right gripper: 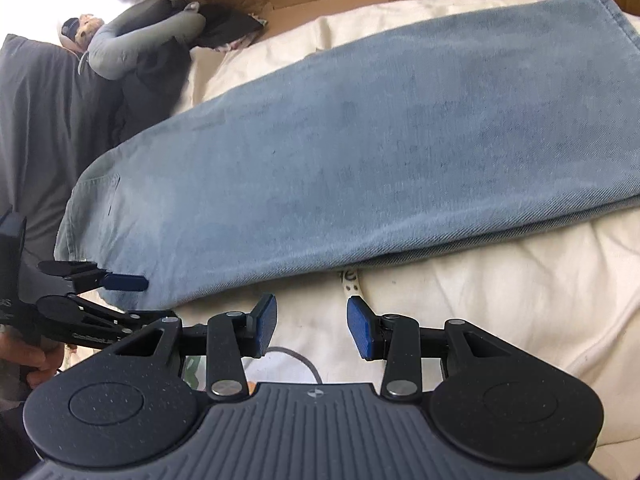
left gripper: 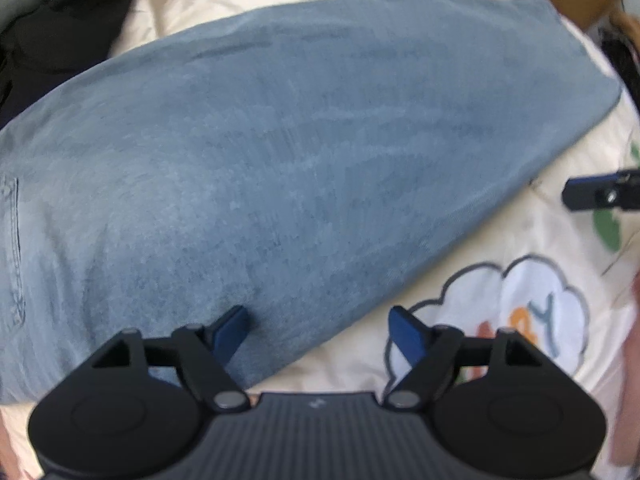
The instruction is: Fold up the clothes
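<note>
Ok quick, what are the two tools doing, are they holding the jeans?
Left tool: open, holding nothing, at the edge of the jeans.
Right tool: open, holding nothing.

Left hand-held gripper (left gripper: 318,334): fingers spread wide, gripping nothing.
Right hand-held gripper (right gripper: 312,326): fingers parted, gripping nothing, just beside the left.

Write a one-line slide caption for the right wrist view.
Open right gripper hovers above the cream bedspread beside the folded blue jeans; left gripper at their edge.
</note>
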Tool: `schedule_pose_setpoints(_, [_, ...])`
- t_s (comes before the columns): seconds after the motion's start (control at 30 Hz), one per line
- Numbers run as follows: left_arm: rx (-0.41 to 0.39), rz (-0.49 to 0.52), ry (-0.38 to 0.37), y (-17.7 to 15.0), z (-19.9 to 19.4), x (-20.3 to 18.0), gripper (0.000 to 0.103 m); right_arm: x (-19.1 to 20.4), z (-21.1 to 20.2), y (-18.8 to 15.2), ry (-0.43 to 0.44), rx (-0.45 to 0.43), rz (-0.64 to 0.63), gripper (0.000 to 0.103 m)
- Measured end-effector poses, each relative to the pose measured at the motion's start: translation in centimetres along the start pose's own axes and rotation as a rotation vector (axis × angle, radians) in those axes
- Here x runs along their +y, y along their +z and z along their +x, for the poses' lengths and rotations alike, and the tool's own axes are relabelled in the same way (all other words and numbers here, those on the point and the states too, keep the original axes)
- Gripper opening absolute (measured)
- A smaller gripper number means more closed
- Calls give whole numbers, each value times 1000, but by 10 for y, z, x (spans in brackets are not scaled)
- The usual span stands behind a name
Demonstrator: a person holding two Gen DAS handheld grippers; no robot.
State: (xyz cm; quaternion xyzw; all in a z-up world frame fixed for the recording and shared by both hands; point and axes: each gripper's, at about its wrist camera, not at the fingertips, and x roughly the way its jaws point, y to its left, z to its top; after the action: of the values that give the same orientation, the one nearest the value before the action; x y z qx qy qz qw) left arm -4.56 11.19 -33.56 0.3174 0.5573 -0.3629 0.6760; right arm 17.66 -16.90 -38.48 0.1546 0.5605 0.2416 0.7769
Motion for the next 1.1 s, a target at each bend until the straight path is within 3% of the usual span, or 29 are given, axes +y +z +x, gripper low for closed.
schedule_pose_setpoints(0.13, [12,72,81,0,9,-9,80,3,3,-3,11,10,-8,46])
schedule_pose_setpoints(0.23, [6,94,120,-1,7,-11,71,2,5,-3,17,13,-7,46])
schedule_pose_setpoints(0.3, [-10,74,110,-2,-1,-8,57,3,6,-2,32,13,-3,46])
schedule_pose_setpoints(0.43, [-63,8,66,1,-18,6,39,6,9,1,58,12,-8,46])
schedule_pose_setpoints(0.5, [-99,-26,52,3,-27,11,20,10,10,3,69,8,-15,46])
schedule_pose_setpoints(0.6, [-146,-51,52,7,-34,13,13,17,14,8,78,3,-31,46])
schedule_pose_setpoints(0.77, [-190,-89,37,18,-43,19,10,28,23,16,85,-2,-65,46])
schedule_pose_setpoints(1.1, [-193,-118,8,19,-43,22,10,45,52,35,52,-28,-121,46])
